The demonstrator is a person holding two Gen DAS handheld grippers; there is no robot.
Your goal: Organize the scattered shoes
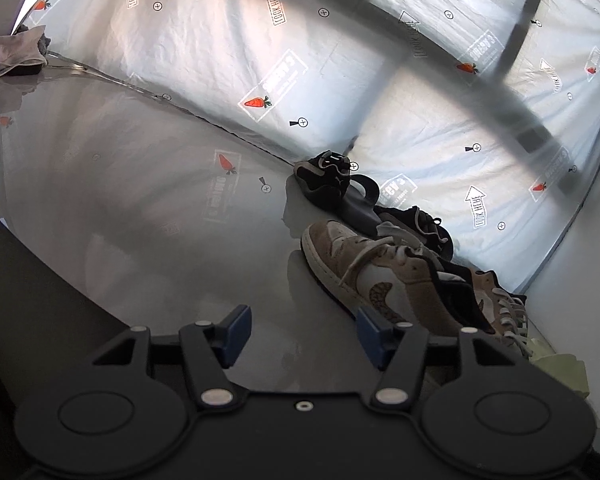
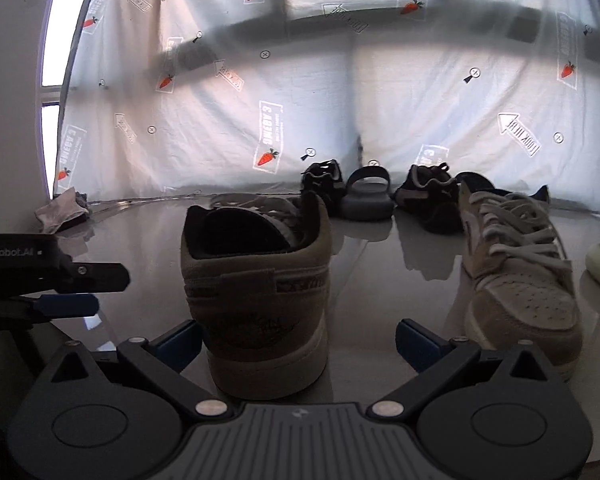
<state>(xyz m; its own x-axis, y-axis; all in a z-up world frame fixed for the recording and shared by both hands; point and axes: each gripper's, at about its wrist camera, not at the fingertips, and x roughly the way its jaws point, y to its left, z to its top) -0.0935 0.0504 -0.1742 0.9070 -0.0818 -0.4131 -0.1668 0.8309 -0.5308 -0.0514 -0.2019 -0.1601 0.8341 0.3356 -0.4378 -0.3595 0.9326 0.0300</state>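
- The tan sneaker (image 2: 260, 280) stands upright on the glossy grey floor (image 1: 140, 208), heel toward the right wrist camera, between the spread jaws of the right gripper (image 2: 298, 344); the blue pads are apart from its sides, so nothing is held
- The left gripper (image 1: 298, 338) is also open and empty over bare floor, with the same sneaker just right of its right finger in the left wrist view
- Its mate, the second tan sneaker (image 2: 516, 272), sits near on the right with its toe toward the camera, so the pair faces opposite ways and is well apart; pairing them looks unfinished
- Far off along the printed white sheet (image 2: 300, 112) lie two black sneakers (image 2: 324, 188) (image 2: 430, 196) with a dark slide sandal (image 2: 366, 196) between them; another dark shoe may sit behind the right one, though the view is too dim to be sure
- That far group is in a loose row, so I judge the task roughly midway: the tan pair and the final lining-up remain
- The tan sneakers are suede-like with white perforated leather panels, thick pale rubber soles and flat cream laces; the sandal is smooth moulded foam with a broad arched strap
- A crumpled grey cloth (image 2: 62, 210) lies far left against the sheet
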